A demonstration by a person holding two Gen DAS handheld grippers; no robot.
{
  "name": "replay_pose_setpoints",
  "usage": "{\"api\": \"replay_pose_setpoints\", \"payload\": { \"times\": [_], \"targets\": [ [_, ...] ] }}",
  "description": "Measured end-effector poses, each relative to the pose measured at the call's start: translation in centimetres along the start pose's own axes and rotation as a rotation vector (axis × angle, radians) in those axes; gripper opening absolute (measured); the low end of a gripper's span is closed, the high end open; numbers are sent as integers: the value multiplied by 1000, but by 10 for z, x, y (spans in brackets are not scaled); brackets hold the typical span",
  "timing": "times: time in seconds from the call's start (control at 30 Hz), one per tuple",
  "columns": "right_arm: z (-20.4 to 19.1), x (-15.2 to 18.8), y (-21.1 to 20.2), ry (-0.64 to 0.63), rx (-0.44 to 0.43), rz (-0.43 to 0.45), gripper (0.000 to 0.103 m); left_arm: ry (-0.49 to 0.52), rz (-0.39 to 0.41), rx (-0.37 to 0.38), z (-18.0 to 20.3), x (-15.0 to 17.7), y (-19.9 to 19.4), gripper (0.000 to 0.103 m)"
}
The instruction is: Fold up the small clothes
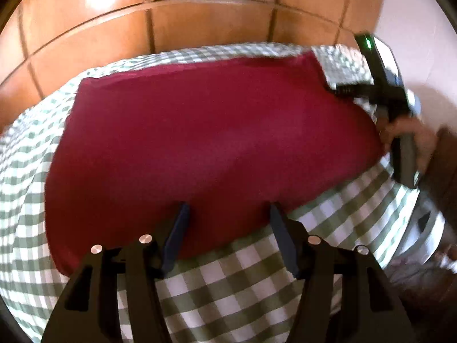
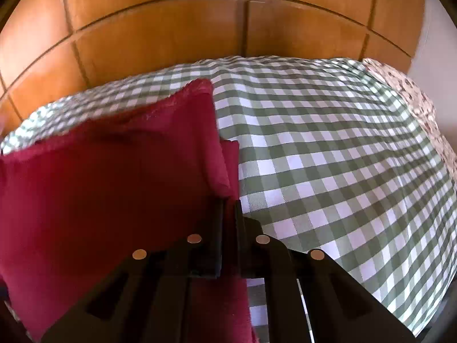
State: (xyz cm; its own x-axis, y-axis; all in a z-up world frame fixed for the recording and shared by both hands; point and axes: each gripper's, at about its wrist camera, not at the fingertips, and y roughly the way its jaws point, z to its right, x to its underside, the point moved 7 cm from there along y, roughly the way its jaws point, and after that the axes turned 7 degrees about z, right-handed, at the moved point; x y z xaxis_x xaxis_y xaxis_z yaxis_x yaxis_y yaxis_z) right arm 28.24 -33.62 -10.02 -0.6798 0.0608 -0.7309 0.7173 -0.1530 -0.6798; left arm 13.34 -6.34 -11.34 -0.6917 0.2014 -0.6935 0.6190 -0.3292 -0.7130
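A dark red cloth (image 1: 200,143) lies spread on a green and white checked cover (image 1: 242,285). My left gripper (image 1: 228,208) is open, its fingertips just over the cloth's near edge, holding nothing. My right gripper (image 2: 228,203) is shut on the red cloth (image 2: 114,185) at its right edge, where the fabric is doubled over. In the left wrist view the right gripper (image 1: 337,90) shows at the cloth's far right corner, held by a hand (image 1: 411,137).
The checked cover (image 2: 328,157) spreads over a bed or table. Orange-brown wooden panels (image 2: 171,28) stand behind it. A floral patterned fabric (image 2: 414,100) lies at the far right edge. A pale wall (image 1: 414,28) is at the right.
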Motion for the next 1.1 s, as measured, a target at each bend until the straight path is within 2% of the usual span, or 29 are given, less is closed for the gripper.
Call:
{"api": "replay_pose_setpoints", "payload": {
  "times": [0.03, 0.1, 0.13, 0.17, 0.3, 0.37, 0.5, 0.6, 0.73, 0.77, 0.87, 0.93, 1.1],
  "targets": [
    [1, -1, 0, 24, -14, -2, 11, -3, 19, -14, -2, -6, -4, 59],
    [5, -5, -4, 42, -8, 3, 37, -6, 51, -36, -6, -16, -12, 62],
    [7, -7, -8, 39, 15, 10, 58, -9, 63, -42, -8, -19, -15, 63],
    [10, -11, -16, 45, 32, 33, 68, -11, 74, -50, -9, -22, -18, 65],
    [-1, -20, -48, 21, 17, 106, 68, -23, 105, -91, -18, -29, -26, 70],
    [-21, -21, -64, -1, -37, 128, 75, -27, 109, -112, -22, -28, -26, 72],
    [-77, -5, -91, -73, -203, 127, 75, -40, 103, -150, -28, -22, -29, 74],
    [-117, 20, -103, -155, -281, 98, 75, -48, 98, -166, -32, -18, -30, 75],
    [-142, 54, -106, -237, -302, 48, 76, -67, 79, -197, -41, -8, -28, 78],
    [-144, 66, -105, -247, -308, 22, 80, -64, 63, -212, -43, -4, -25, 79],
    [-139, 96, -100, -292, -275, 17, 81, -65, -33, -252, -51, 18, -7, 79],
    [-136, 102, -104, -296, -277, 48, 81, -86, -22, -236, -53, 25, -7, 79],
    [-134, 103, -106, -287, -276, 35, 83, -157, 60, -181, -63, 13, -31, 79]
  ]
}}
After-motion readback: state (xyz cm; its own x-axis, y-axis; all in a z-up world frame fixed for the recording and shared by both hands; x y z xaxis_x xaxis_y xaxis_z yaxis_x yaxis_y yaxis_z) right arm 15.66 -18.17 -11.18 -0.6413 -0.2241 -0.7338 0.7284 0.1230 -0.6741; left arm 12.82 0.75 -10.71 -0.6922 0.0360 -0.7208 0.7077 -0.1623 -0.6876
